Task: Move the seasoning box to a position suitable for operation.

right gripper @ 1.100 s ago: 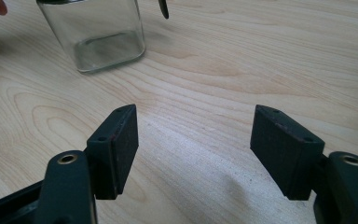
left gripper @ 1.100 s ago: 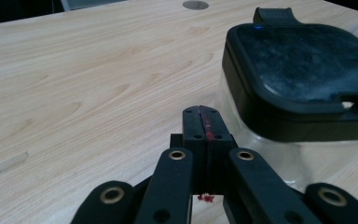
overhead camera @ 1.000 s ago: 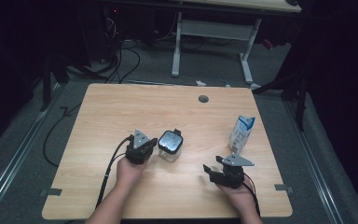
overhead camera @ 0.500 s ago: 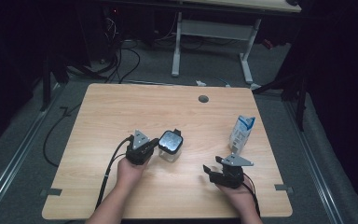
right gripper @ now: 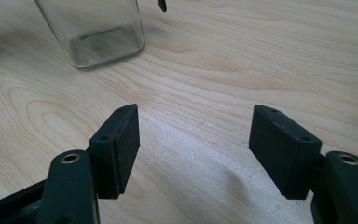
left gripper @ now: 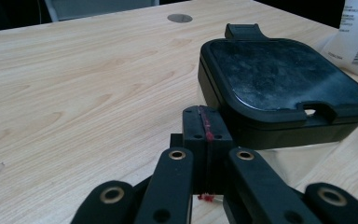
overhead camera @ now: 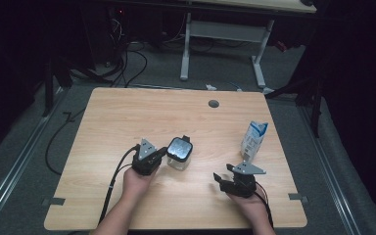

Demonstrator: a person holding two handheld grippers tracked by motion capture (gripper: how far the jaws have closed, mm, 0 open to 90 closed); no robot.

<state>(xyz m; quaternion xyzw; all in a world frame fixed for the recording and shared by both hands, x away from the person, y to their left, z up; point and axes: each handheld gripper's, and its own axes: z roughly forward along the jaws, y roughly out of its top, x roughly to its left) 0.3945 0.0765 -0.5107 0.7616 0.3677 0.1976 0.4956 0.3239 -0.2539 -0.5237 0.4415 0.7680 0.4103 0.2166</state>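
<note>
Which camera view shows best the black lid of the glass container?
The left gripper view: the black lid is close and sharp there, with its tab and rim notch visible. The high view shows the lid small, from above. The right gripper view gives the clear glass container without its top.

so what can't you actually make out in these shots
- Glass jar contents: the black lid covers it in the high view and left gripper view; the right gripper view's top edge cuts the jar off.
- Carton print: too small in the high view, cropped by the left gripper view's right edge.
- Left gripper against the jar: touching or not, its shut fingers hide it.
</note>
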